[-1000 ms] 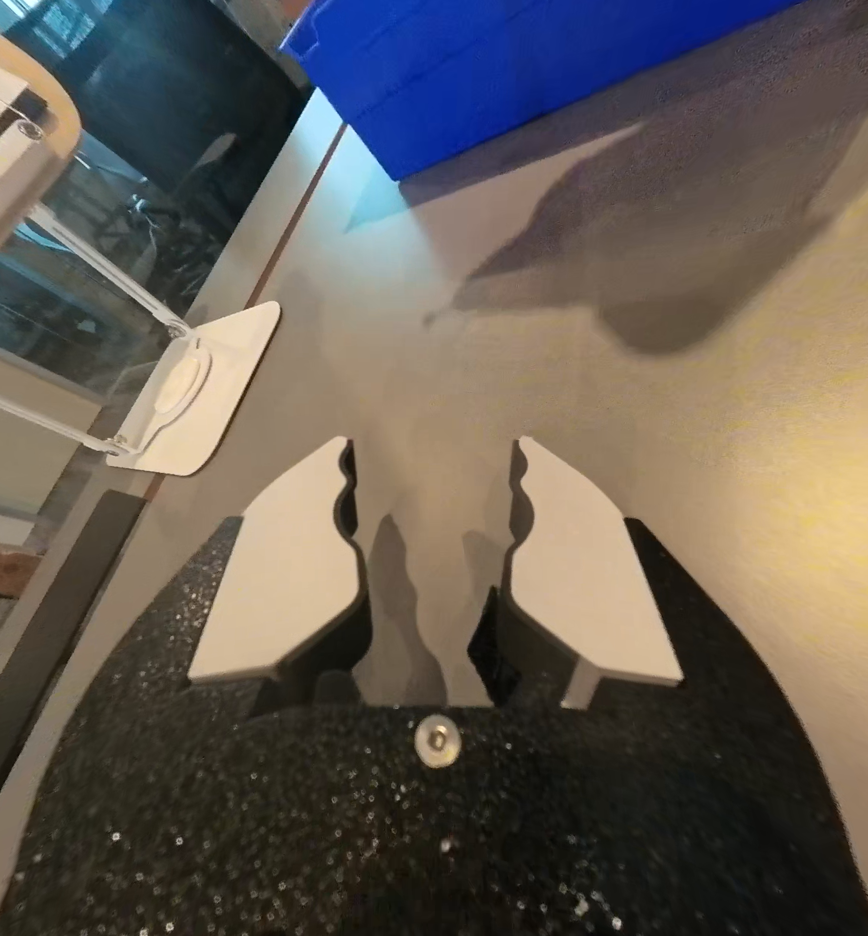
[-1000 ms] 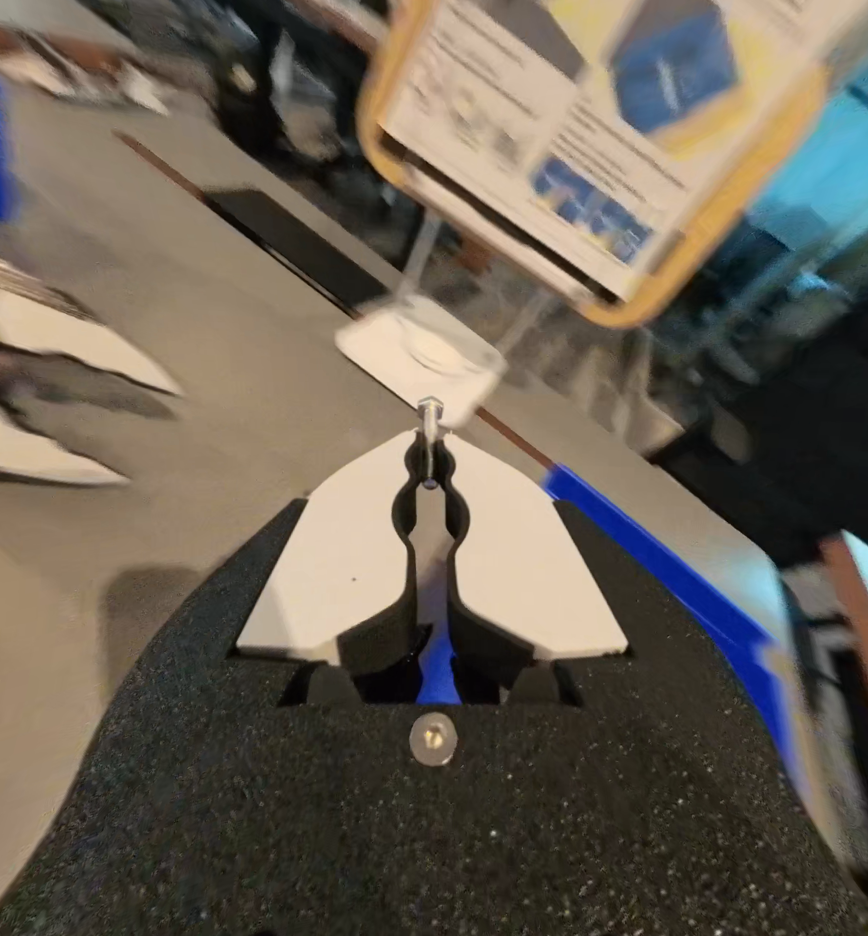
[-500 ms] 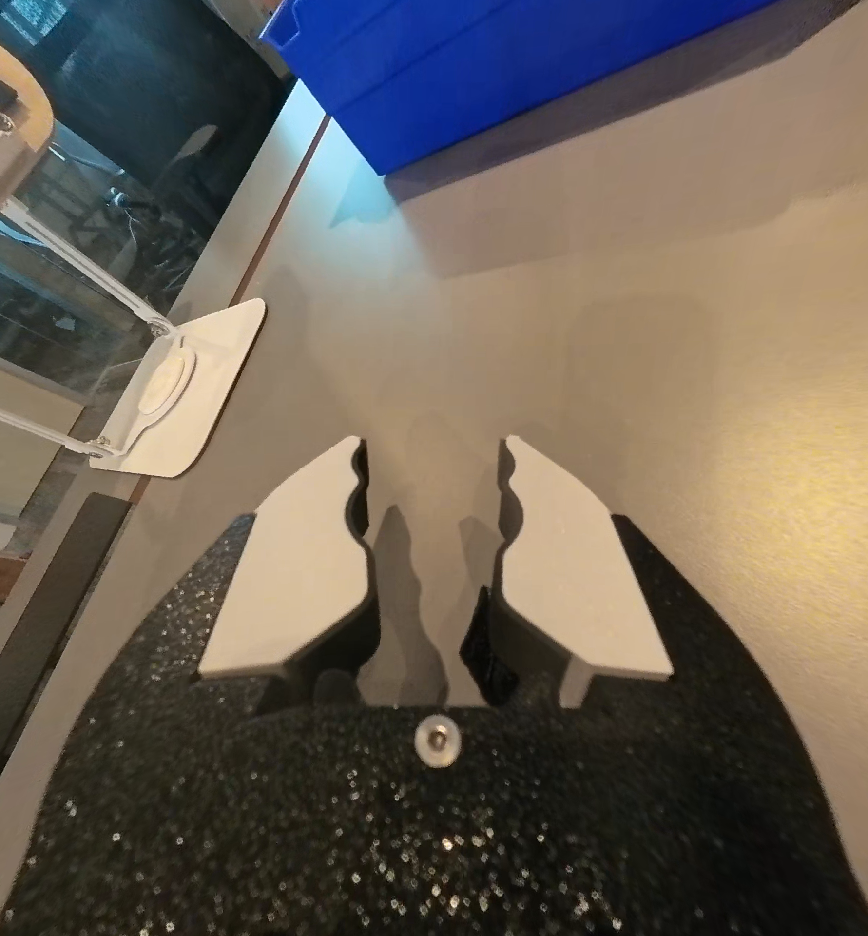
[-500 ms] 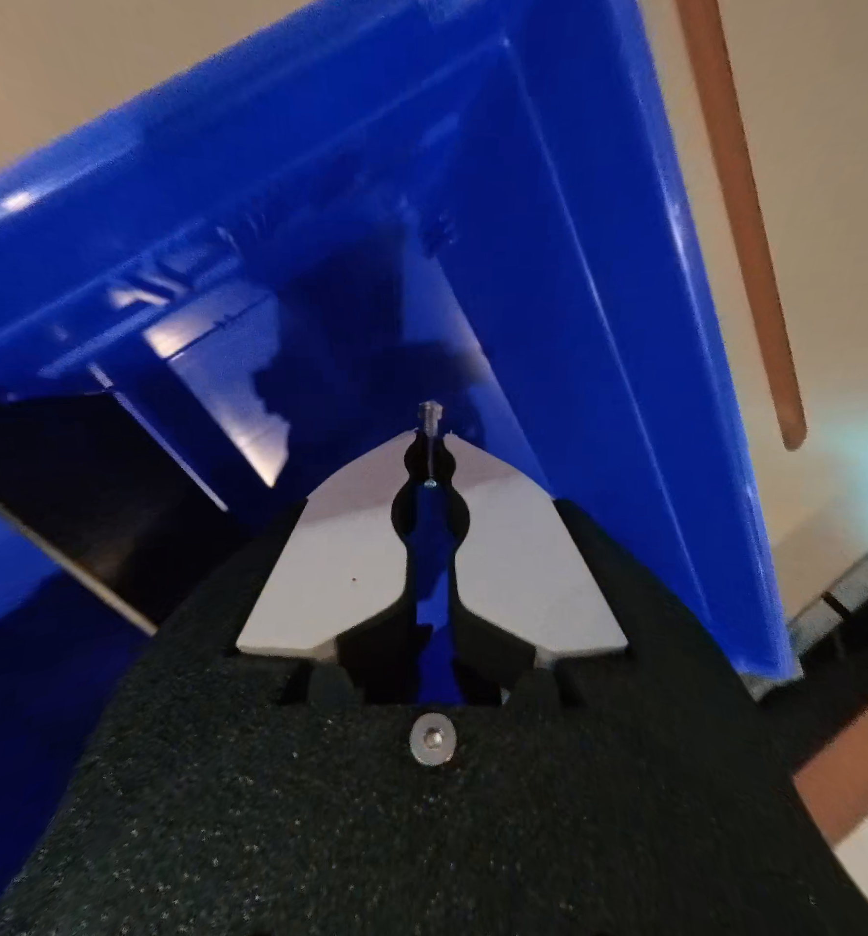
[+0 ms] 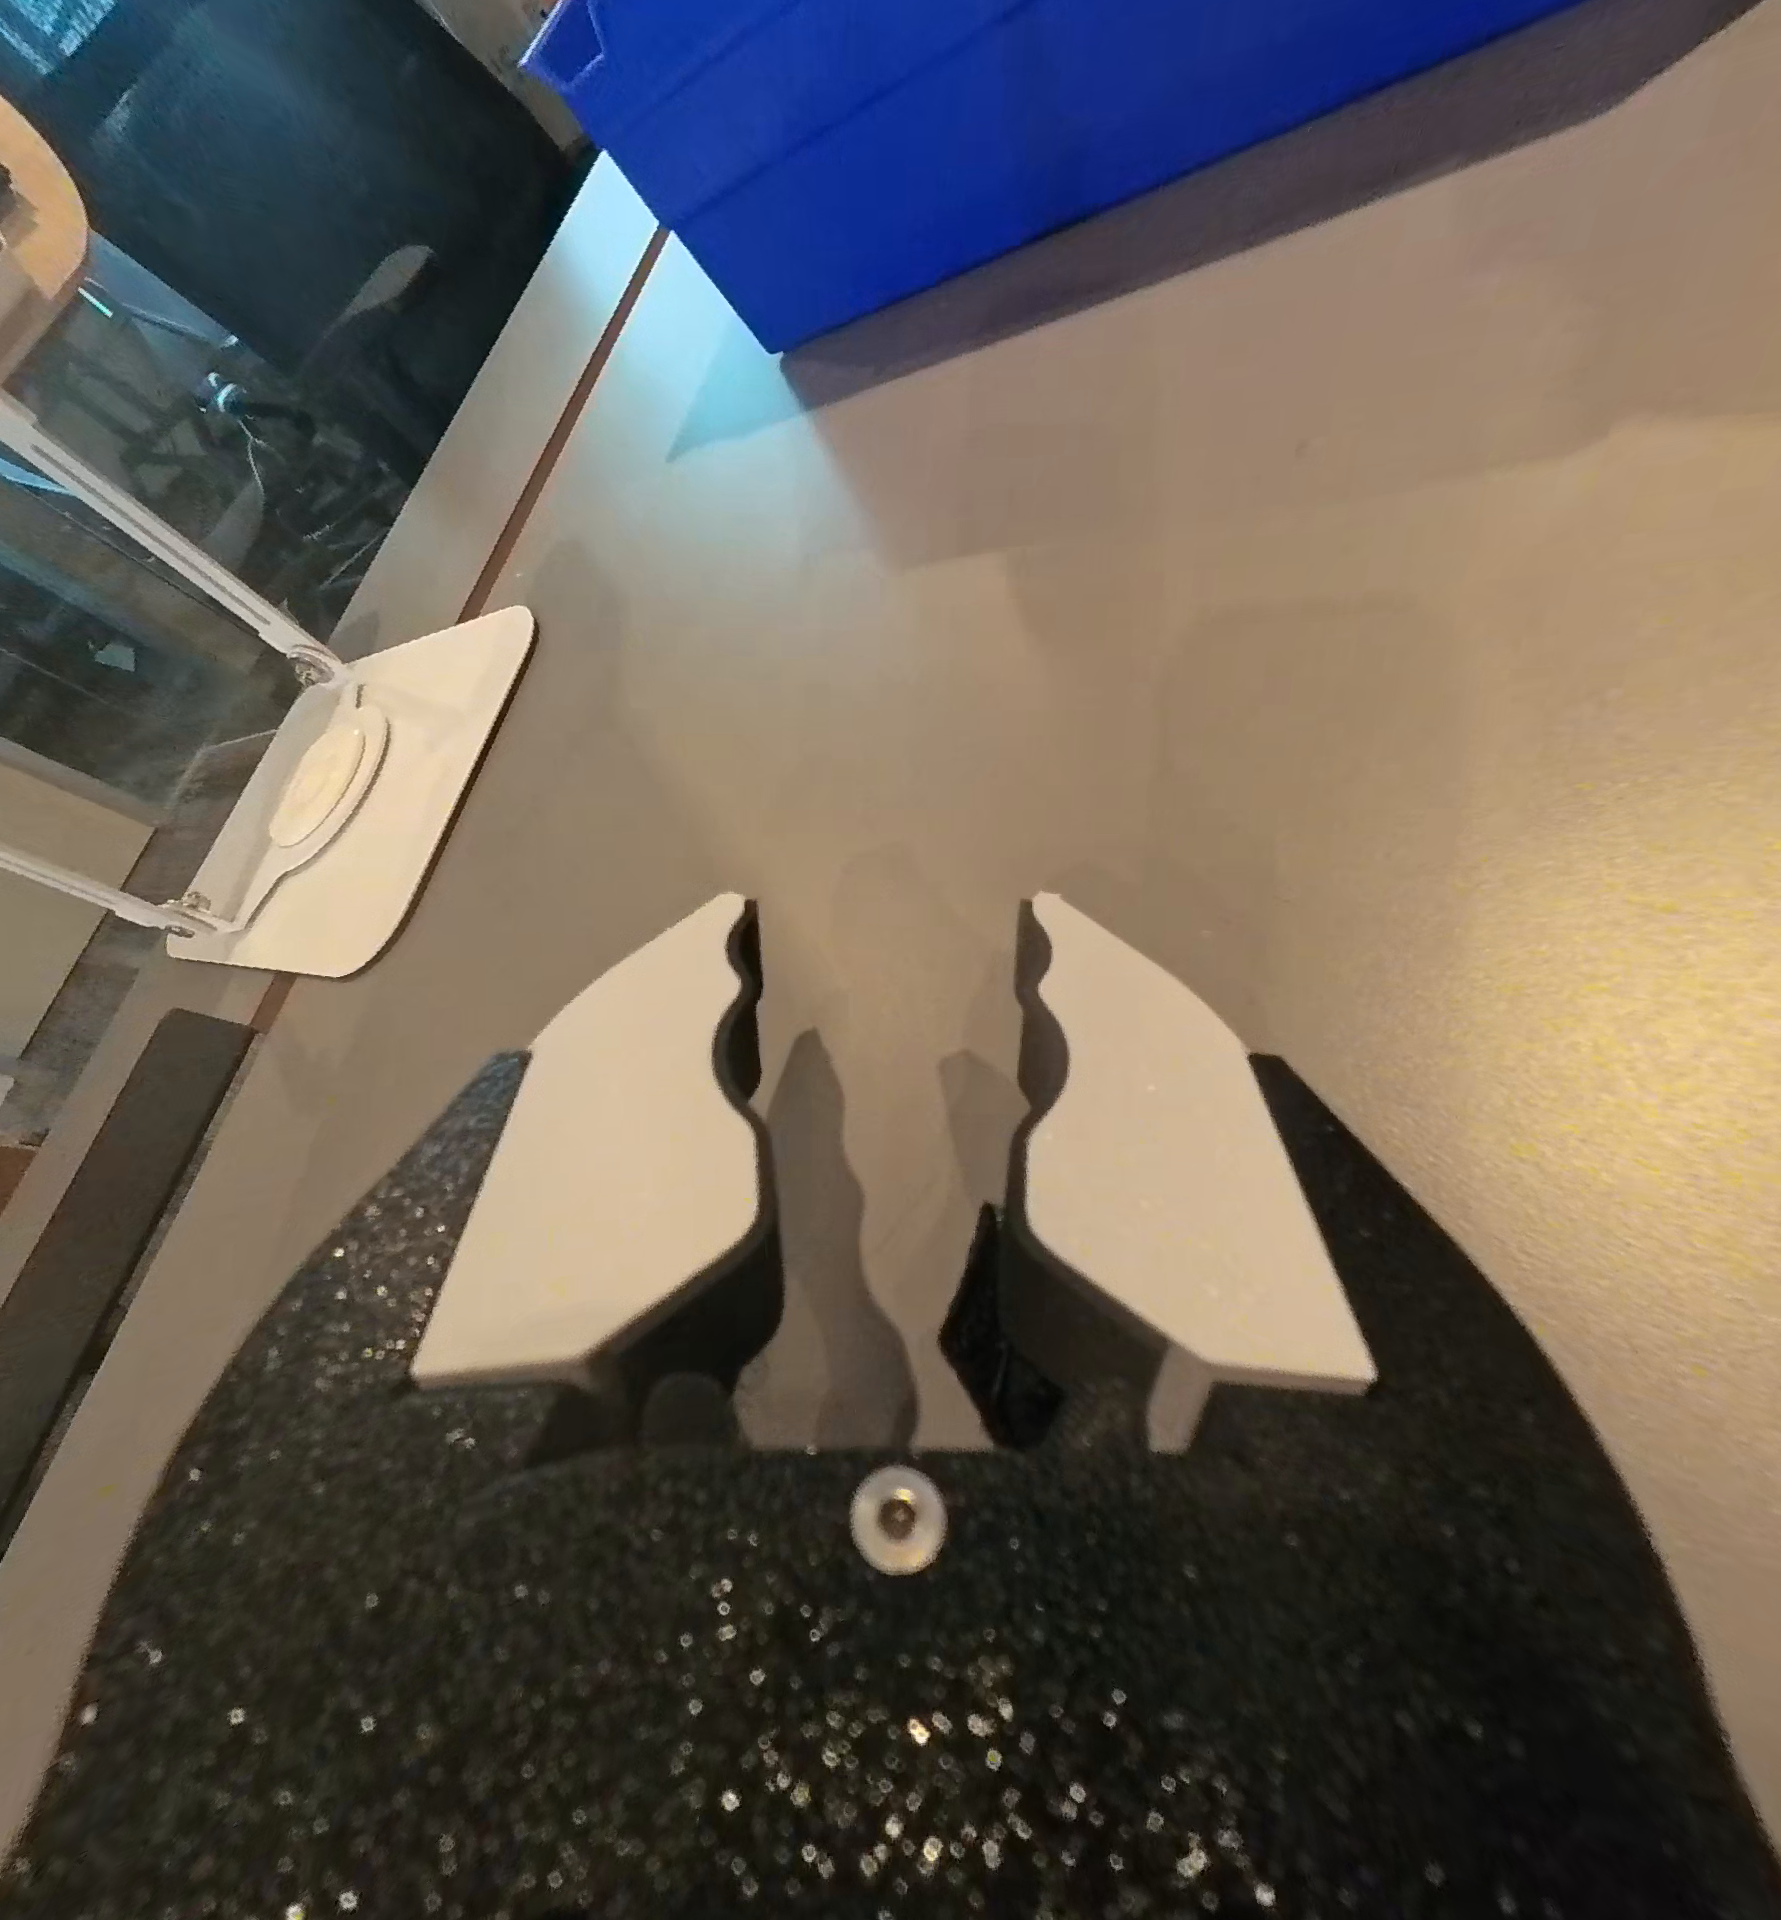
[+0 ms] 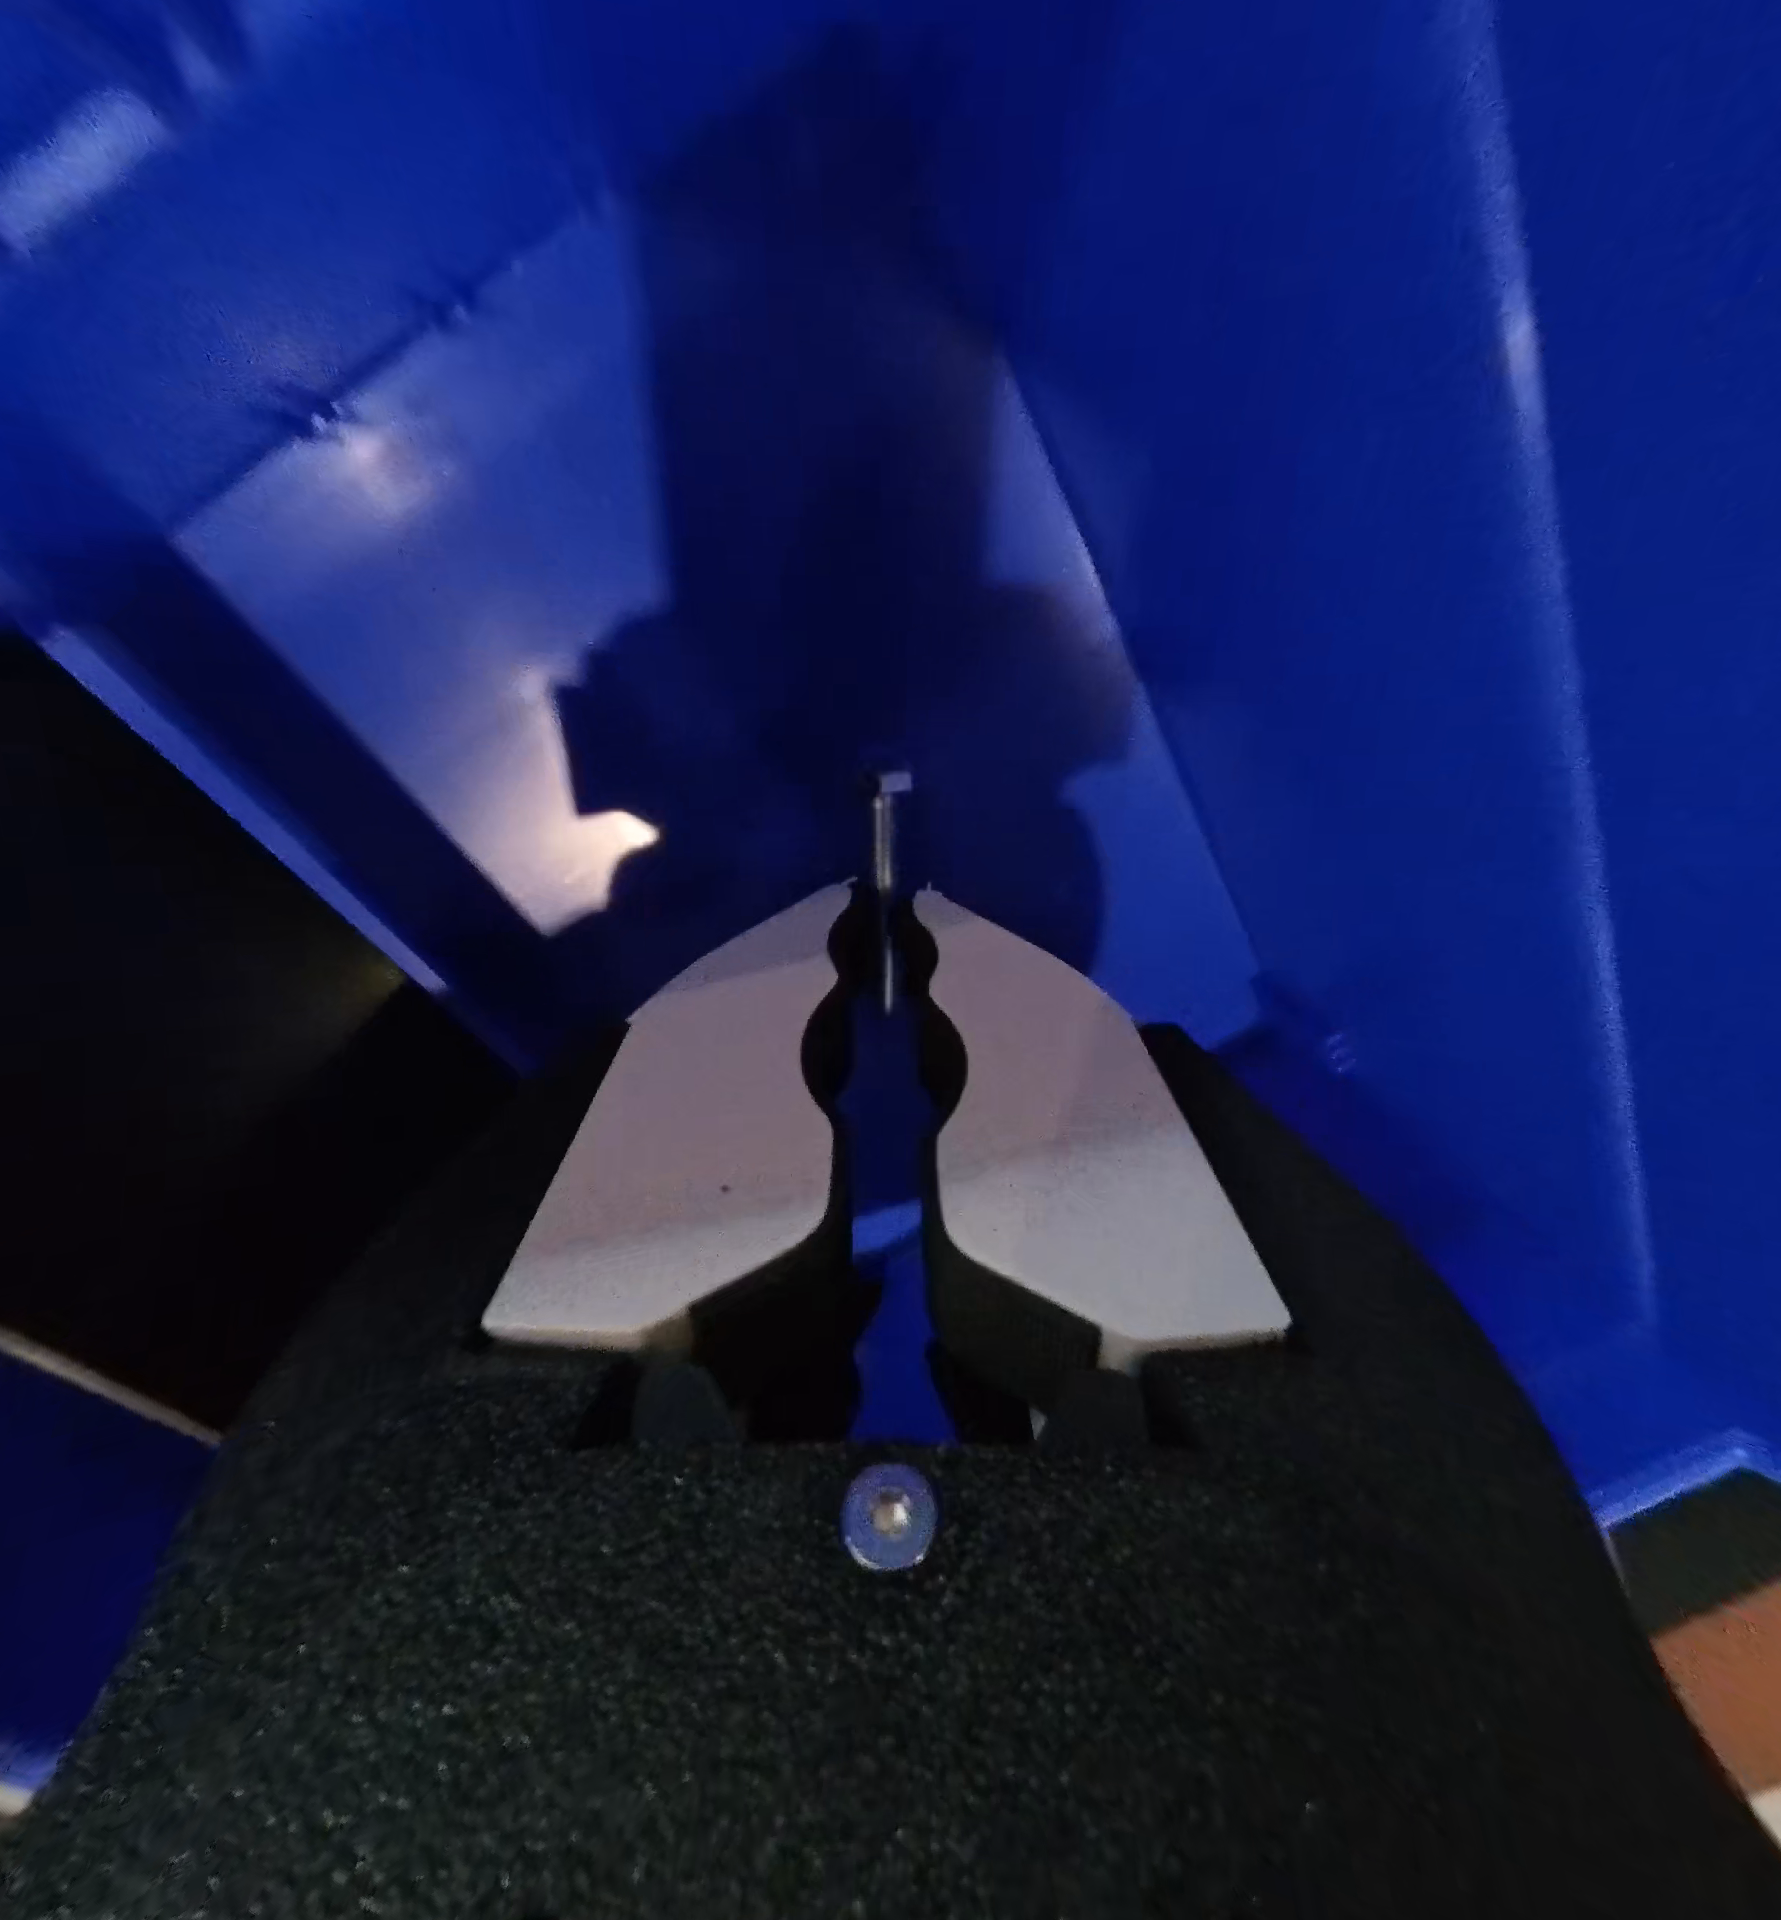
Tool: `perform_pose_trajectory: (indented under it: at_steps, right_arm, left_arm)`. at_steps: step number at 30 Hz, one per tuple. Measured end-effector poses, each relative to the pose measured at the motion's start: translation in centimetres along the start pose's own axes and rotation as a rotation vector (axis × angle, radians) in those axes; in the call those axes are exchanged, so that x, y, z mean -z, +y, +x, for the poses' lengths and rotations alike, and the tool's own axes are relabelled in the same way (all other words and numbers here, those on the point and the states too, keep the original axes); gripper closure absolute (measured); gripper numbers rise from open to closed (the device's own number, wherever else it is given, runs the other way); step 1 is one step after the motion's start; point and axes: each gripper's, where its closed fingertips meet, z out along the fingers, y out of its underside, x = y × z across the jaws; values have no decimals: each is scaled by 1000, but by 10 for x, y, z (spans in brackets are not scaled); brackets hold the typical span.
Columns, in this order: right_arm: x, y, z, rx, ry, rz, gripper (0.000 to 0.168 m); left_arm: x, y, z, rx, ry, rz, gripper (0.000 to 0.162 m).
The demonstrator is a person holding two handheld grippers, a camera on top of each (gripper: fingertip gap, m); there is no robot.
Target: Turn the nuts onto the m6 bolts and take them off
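Observation:
My right gripper (image 6: 888,891) is shut on a small silver bolt (image 6: 884,831). The bolt's head sticks out past the fingertips and its shank lies between them. The gripper is lowered inside a blue bin (image 6: 1385,520), close to the bin's floor and walls. No nut shows on the bolt. My left gripper (image 5: 886,914) is open and empty, just above the grey table (image 5: 1281,675). No nuts or other bolts show in either view.
The blue bin (image 5: 969,135) stands at the far side of the table in the left wrist view. A white sign-stand base (image 5: 346,800) sits near the table's left edge. A black divider (image 6: 138,987) lies in the bin at the left. The grippers' ends are close to 35 cm from one another. The white sign-stand base (image 5: 346,800) is closer to my left gripper, around 25 cm from its tips; the right tips are 35 cm off.
My right gripper has swung from above the table into the blue bin and gone deeper, still holding the bolt. My left gripper has barely moved and its jaws stand slightly narrower.

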Motion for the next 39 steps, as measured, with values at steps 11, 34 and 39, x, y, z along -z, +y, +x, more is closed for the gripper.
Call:
perform_pose_trajectory:
  at_steps: [11,34,39]
  right_arm:
    - [79,-21,9,-83,225,281,155]
    - [104,-202,-192,-175,427,1179,168]
    - [99,-204,-197,-149,534,1244,168]
  left_arm:
    - [-1,1,0,8,0,-3,114]
    - [-3,6,-15,68,-85,-45,103]
    - [0,8,-28,77,-183,-61,96]
